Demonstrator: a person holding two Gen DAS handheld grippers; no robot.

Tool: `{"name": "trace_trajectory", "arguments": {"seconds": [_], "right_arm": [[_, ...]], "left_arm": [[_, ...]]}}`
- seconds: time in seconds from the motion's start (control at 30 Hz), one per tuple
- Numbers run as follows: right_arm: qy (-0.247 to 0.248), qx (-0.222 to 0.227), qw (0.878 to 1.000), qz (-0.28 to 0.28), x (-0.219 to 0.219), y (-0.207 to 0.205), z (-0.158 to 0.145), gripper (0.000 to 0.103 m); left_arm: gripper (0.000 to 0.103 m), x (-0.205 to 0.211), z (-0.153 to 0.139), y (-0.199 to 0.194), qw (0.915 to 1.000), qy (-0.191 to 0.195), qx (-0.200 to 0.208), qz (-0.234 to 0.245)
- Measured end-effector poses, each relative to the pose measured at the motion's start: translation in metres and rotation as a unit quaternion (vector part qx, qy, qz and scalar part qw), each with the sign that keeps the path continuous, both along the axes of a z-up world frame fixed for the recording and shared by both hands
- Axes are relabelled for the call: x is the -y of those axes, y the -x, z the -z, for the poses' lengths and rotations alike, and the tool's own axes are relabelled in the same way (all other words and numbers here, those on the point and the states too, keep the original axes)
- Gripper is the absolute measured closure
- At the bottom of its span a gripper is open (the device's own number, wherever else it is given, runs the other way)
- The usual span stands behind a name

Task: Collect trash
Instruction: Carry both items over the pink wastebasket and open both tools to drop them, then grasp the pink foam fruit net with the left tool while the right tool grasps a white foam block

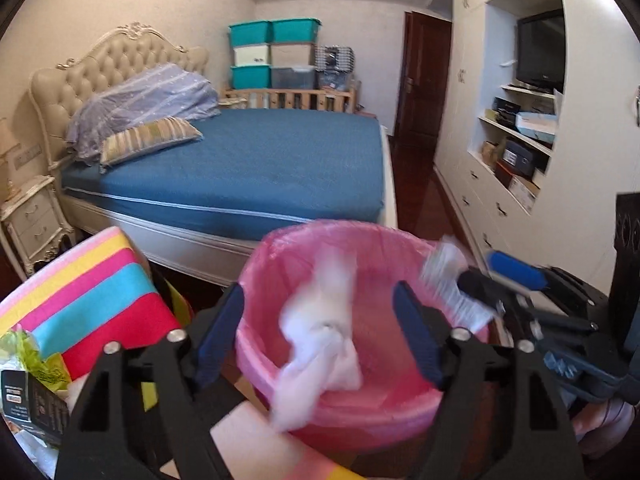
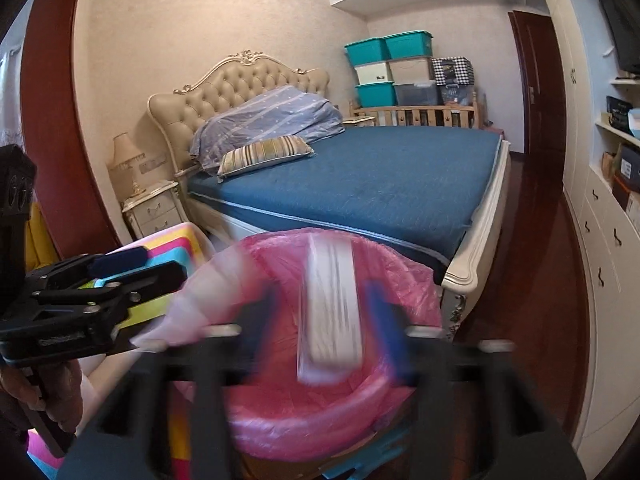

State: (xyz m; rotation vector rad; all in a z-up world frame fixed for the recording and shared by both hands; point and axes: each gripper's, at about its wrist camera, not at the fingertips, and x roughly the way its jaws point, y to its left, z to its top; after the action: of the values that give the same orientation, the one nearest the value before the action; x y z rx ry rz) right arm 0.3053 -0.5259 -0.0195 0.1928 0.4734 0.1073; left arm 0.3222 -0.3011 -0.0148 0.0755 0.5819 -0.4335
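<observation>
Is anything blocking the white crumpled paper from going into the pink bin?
Nothing visible is in the way. The white crumpled paper sits blurred between the open left gripper fingers, right over the open mouth of the pink bin, which has no lid.

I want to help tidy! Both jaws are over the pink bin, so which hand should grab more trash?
Probably the left. Both jaws are open over the pink bin, but the green wrapper and black packet lie beside the left gripper, with the right gripper on the bin's other side.
</observation>
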Motion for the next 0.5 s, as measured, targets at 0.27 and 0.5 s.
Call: {"name": "trace_trajectory", "arguments": {"seconds": [0.27, 0.5], "right_arm": [[0.004, 0.015, 1.0, 0.0, -0.004, 0.035, -0.006, 0.029], [0.021, 0.025, 0.999, -0.024, -0.054, 0.09, -0.016, 0.029]], "left_arm": [[0.013, -0.028, -0.011, 0.025, 0.9986, -0.013, 0.027, -0.043], [0.005, -0.059, -0.019, 0.07, 0.9983, -0.002, 0.033, -0.048]]}}
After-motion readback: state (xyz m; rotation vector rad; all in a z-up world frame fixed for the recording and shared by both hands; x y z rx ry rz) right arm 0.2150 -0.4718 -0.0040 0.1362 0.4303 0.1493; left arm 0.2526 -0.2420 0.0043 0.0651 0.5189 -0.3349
